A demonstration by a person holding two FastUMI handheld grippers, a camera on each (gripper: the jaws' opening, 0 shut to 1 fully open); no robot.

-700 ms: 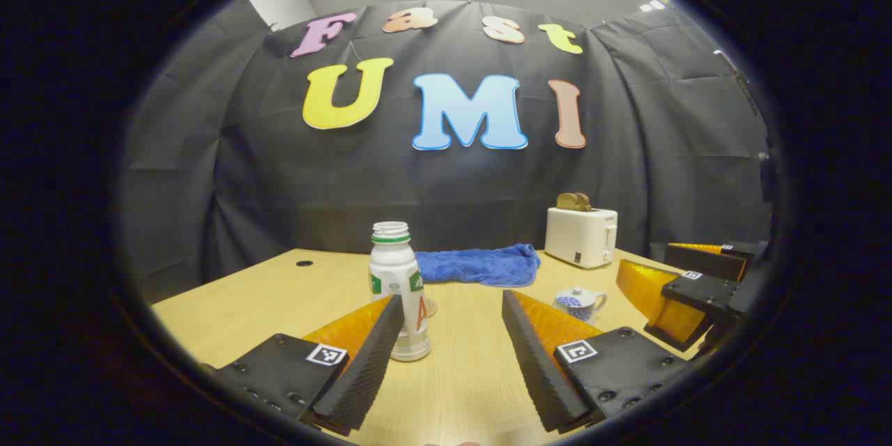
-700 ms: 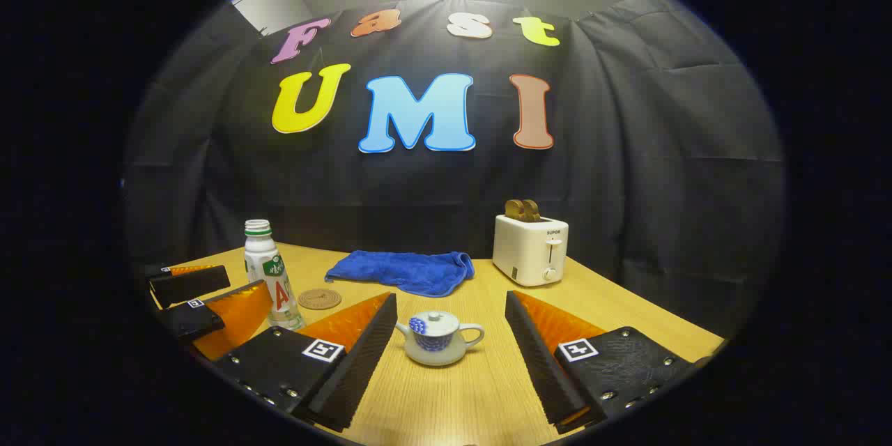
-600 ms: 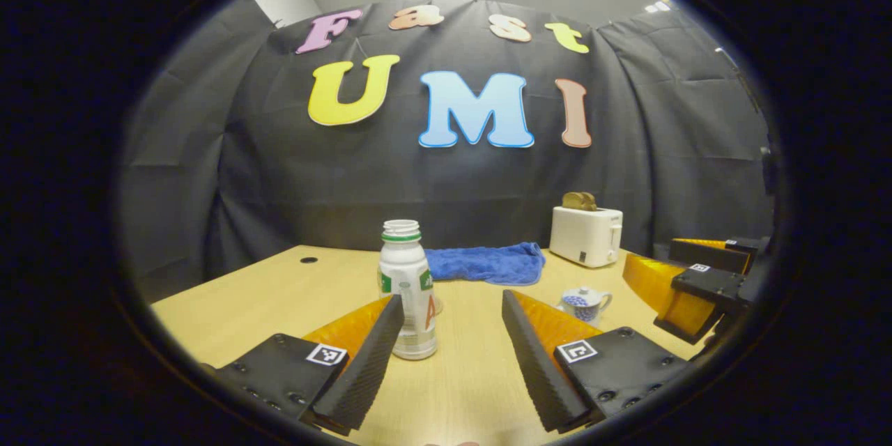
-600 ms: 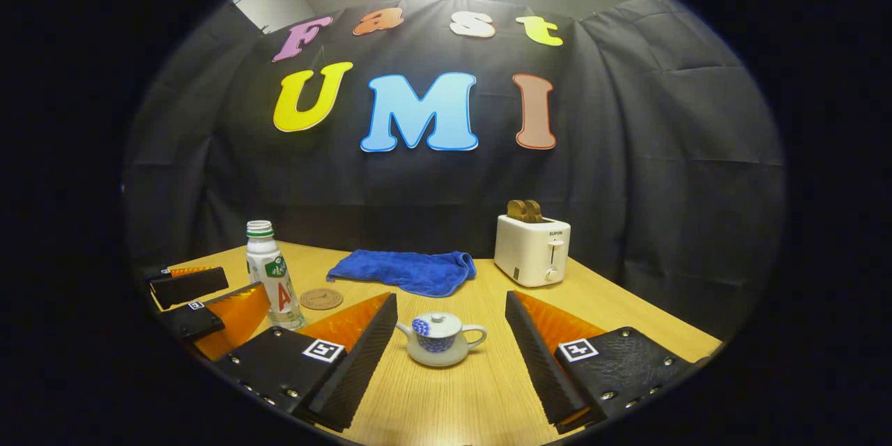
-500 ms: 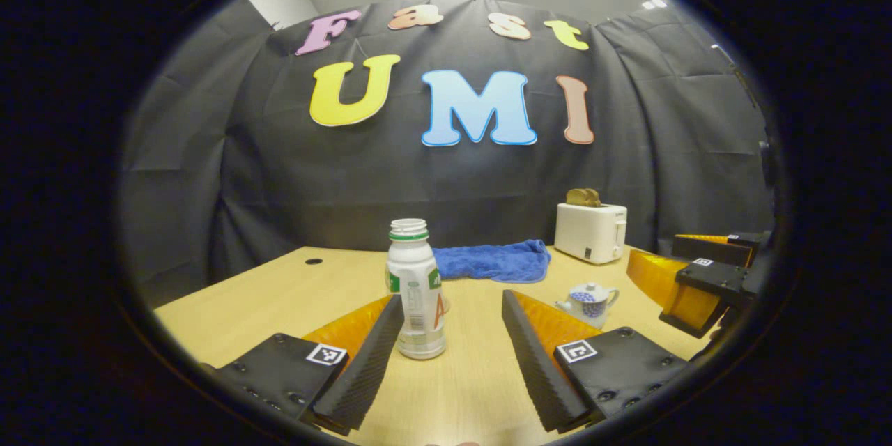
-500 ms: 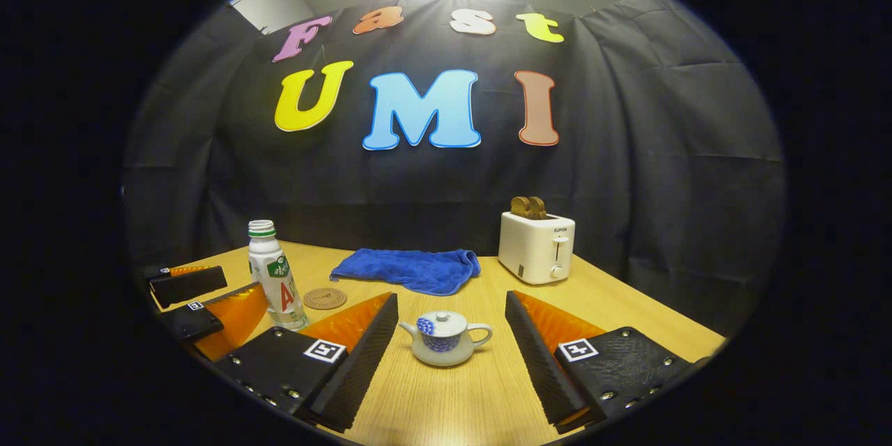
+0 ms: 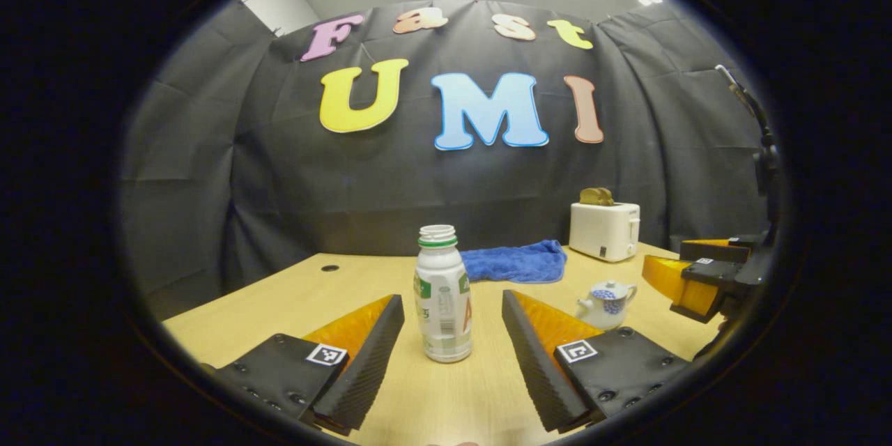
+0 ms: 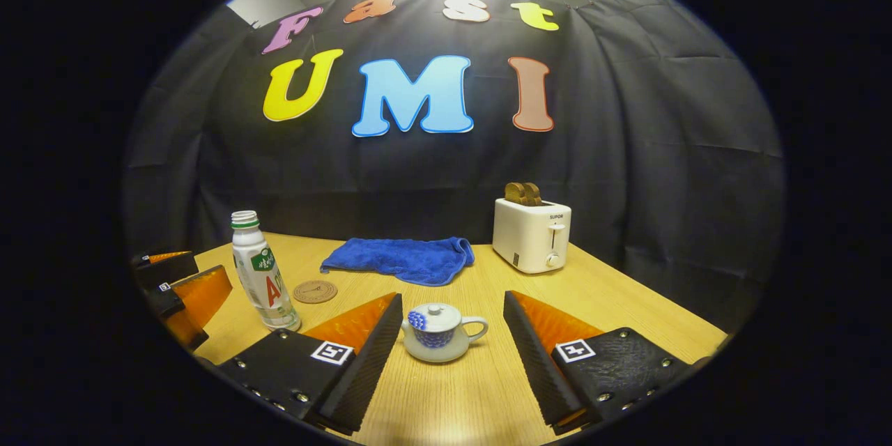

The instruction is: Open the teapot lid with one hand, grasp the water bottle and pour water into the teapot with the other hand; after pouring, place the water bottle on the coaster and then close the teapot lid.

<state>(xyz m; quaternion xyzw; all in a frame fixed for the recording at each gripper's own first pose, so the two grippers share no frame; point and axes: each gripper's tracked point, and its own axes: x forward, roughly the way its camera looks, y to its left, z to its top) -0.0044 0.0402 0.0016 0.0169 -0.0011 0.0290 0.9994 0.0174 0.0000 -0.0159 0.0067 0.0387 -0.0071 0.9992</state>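
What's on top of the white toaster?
Two brown slices of bread stick up out of the toaster. Their lower parts are down in the slots, hidden by the toaster's body.

Sparse print, mostly too small to read.
Brand word on toaster (image 8: 531, 235); label wraps bottle (image 8: 261, 282); square coded tags on left tongs (image 7: 451, 296), right tongs (image 8: 453, 295).
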